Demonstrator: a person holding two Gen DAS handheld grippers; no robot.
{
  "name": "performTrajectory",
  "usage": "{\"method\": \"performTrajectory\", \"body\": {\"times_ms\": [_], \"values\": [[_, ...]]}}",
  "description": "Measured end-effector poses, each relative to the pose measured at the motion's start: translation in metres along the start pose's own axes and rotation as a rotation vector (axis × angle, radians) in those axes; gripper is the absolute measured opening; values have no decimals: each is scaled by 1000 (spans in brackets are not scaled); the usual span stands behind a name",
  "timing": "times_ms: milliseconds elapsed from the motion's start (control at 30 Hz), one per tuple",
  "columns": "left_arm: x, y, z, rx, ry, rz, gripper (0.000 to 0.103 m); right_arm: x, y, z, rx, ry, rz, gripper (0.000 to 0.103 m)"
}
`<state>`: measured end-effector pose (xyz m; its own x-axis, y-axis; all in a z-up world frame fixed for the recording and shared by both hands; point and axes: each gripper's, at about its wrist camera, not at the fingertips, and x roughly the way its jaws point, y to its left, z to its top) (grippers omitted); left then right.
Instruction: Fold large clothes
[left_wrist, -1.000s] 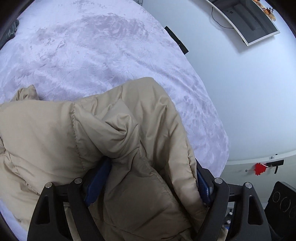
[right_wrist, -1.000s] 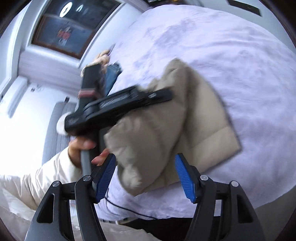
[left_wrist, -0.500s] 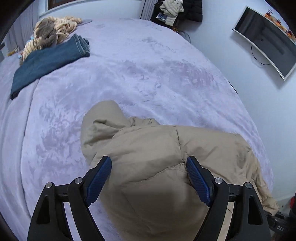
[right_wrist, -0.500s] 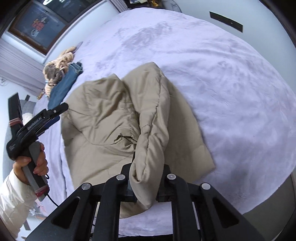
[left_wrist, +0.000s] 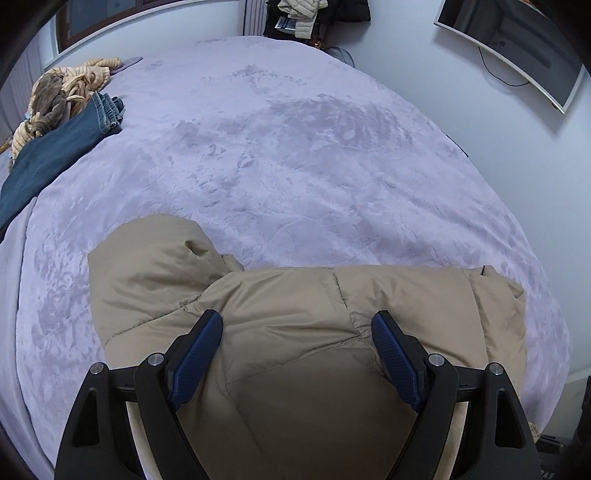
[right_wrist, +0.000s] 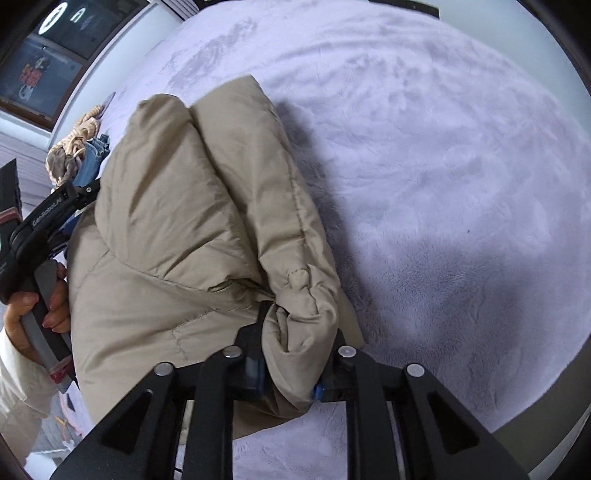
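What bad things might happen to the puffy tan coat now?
1. The right gripper has pinched only a small bunched fold of the tan coat, and its jaws have just been opening a little, so that fold might slip out.
2. The left gripper is open above the coat, not holding it, so the puffy layers may spring back apart.
3. The coat lies near the front edge of the purple blanket; a tug could drag it off.

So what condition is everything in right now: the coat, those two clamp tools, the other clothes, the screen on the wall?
Beige puffer jacket: bunched on the bed, partly folded.
Right gripper: fingers closed on a jacket fold, just loosened slightly.
Left gripper: fingers open above the jacket.
Jeans: folded.
Knit garment: crumpled.
Wall screen: dark.
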<state>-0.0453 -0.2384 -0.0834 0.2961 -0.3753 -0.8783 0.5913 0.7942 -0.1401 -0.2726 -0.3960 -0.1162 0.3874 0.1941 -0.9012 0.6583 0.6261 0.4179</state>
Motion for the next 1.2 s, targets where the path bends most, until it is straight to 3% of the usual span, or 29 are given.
{"method": "performTrajectory", "body": {"times_ms": [33,100,200,267,367,467,533,567,600,667,767,900,1000,1200], "values": [[0,2,0,-4,2,0,83,-4,-1,3,2,15,15,28],[2,7,0,-15,8,-1,83,-20,0,7,-22,5,0,42],[3,12,0,-26,13,-6,83,-56,6,19,-63,-95,-4,42],[3,12,-1,-28,12,-7,83,-72,14,32,-77,-131,47,45],[3,13,-1,-26,9,-5,84,-61,35,66,-99,-99,179,61],[1,15,-2,-28,9,-3,84,-25,62,98,-85,-41,271,61],[1,15,-2,-27,9,6,84,5,77,118,-59,-1,277,52],[1,13,-2,-25,9,16,84,18,81,124,-49,23,260,20],[1,11,-2,-22,8,26,84,30,84,128,-50,38,216,10],[2,7,-2,-16,7,32,84,40,84,126,-91,37,137,7],[5,-2,-4,10,13,34,84,50,68,116,-108,63,94,3],[-1,-4,-2,17,37,40,84,60,52,110,-75,82,122,3],[-28,7,-8,-23,41,20,84,56,57,110,-106,84,106,3],[-71,18,-64,-95,112,-10,84,48,59,110,-134,112,130,4]]}}
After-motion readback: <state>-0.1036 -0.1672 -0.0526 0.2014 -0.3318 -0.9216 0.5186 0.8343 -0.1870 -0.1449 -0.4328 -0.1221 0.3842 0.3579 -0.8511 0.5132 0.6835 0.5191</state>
